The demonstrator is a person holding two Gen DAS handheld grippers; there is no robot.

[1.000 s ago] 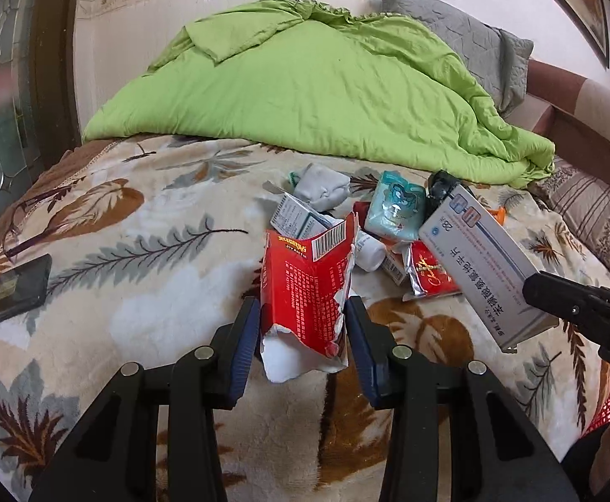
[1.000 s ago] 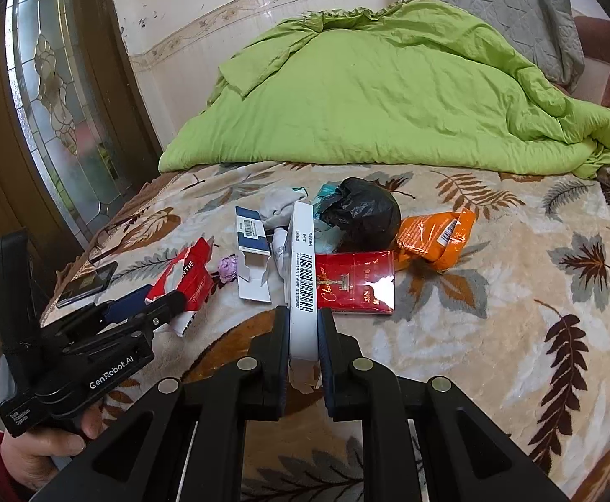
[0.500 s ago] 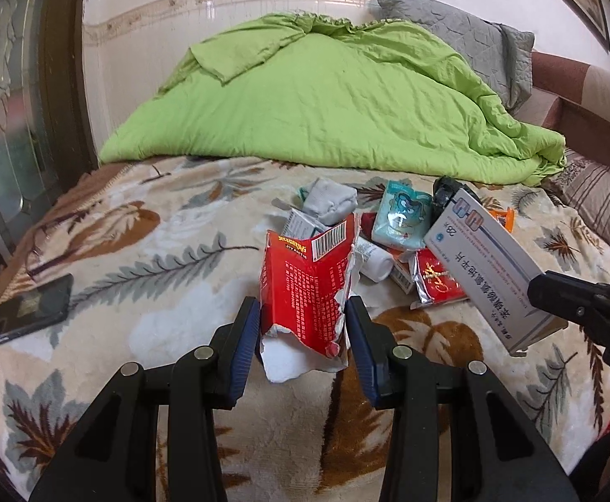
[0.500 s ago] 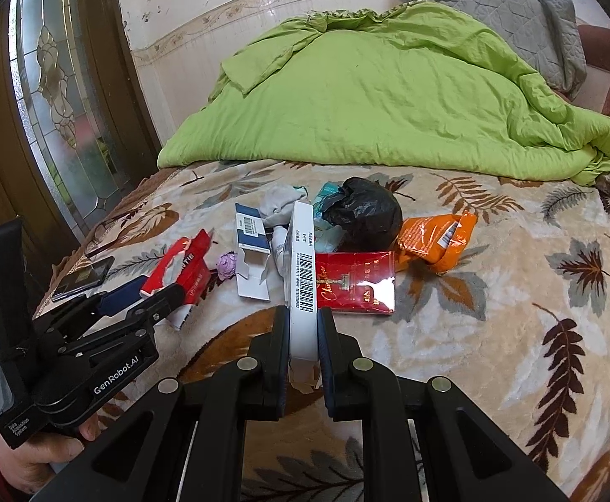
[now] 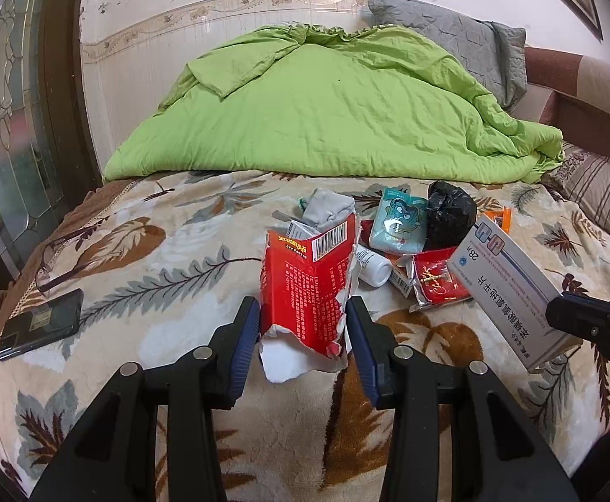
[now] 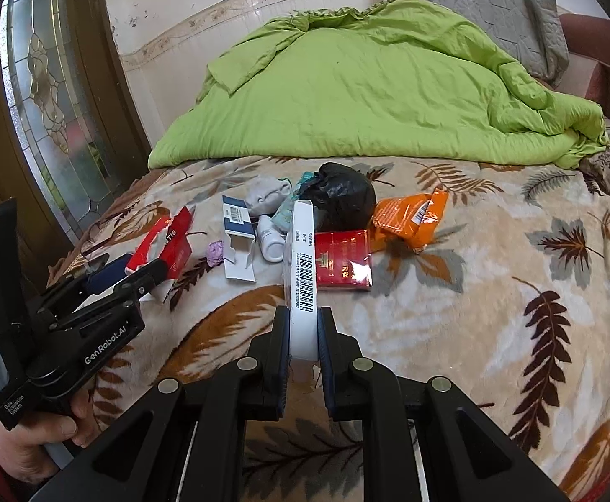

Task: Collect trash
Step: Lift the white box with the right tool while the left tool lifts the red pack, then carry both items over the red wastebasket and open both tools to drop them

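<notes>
My left gripper (image 5: 303, 326) is shut on a torn red carton (image 5: 307, 288), held above the bed; it also shows in the right wrist view (image 6: 166, 247). My right gripper (image 6: 303, 334) is shut on a long white medicine box (image 6: 302, 267), seen at the right of the left wrist view (image 5: 510, 288). Other trash lies on the leaf-patterned blanket (image 6: 493, 293): a black bag (image 6: 340, 198), an orange wrapper (image 6: 413, 217), a red packet (image 6: 344, 259), a small blue-and-white box (image 6: 238, 242), a white bottle (image 6: 269, 240), a teal packet (image 5: 397, 221) and a grey wad (image 5: 330, 207).
A green duvet (image 5: 338, 117) and a grey pillow (image 5: 455, 42) fill the back of the bed. A black phone (image 5: 41, 322) lies near the bed's left edge. A stained-glass door (image 6: 53, 96) stands at the left.
Both grippers, still holding their items, have pulled back and risen a little, so more of the wall and bed shows. The trash on the blanket has not moved.
</notes>
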